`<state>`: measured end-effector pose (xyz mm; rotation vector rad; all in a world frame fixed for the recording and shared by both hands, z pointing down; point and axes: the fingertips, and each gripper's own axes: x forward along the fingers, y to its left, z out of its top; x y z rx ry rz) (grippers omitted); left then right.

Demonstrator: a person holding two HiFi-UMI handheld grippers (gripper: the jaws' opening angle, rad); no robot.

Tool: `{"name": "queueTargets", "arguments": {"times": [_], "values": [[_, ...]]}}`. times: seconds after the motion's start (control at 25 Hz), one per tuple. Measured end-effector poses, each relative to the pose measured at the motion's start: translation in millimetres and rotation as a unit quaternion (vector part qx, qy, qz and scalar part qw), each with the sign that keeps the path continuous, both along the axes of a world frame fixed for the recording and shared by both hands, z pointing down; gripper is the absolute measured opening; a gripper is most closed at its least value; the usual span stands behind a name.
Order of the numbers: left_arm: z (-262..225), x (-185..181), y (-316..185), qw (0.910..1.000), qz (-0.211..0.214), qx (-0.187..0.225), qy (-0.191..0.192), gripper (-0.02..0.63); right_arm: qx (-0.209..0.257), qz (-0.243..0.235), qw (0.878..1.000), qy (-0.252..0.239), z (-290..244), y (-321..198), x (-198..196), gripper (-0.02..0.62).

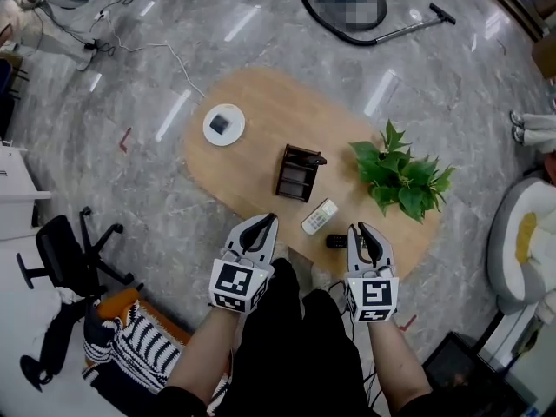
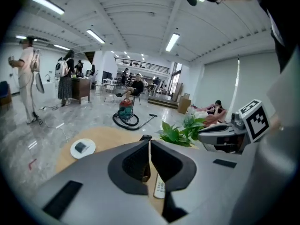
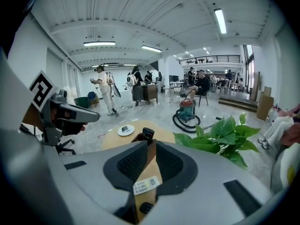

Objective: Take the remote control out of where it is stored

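A dark brown organizer box (image 1: 298, 174) stands in the middle of the oval wooden table (image 1: 261, 102). In the right gripper view a black remote (image 3: 147, 134) sticks up out of the organizer box (image 3: 136, 138). A white remote (image 1: 319, 216) lies flat on the table in front of the box and shows below the left jaws (image 2: 160, 188). A second black remote (image 1: 336, 241) lies by the near edge, beside my right gripper (image 1: 358, 228). The right gripper (image 3: 151, 143) has a narrow gap with nothing pressed in it. My left gripper (image 1: 268, 220) is shut and empty (image 2: 150, 142).
A potted green plant (image 1: 401, 176) stands on the table's right end. A white plate (image 1: 224, 124) with a small dark item sits at the far left. A vacuum cleaner (image 1: 347, 3) lies beyond the table, and an office chair (image 1: 65, 250) stands at the left. People stand farther back.
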<state>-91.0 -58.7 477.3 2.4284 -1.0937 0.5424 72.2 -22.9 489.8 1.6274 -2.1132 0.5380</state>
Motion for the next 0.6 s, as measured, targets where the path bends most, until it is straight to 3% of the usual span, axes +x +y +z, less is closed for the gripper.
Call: {"name": "queueTargets", "arguments": {"times": [0.08,0.24,0.36,0.6], "values": [[4.3,11.8,-15.1,0.9994,0.026,0.011,-0.021,0.014,-0.005,0.006,1.0,-0.001,1.6,1.9,3.3,0.058],[21.2,36.5,-45.2,0.9937,0.083,0.021,-0.071,0.124,-0.016,0.025,1.0,0.002,6.2,5.9,17.6,0.058],[47.1,53.7,-61.7,0.983,0.138,0.019,-0.119,0.216,-0.023,0.046,0.999,0.003,8.4,8.6,32.3,0.058],[83.7,74.3,-94.5,0.9614,0.207,0.027,-0.179,0.227,-0.036,0.086,0.996,0.006,15.9,13.6,54.7,0.058]]}}
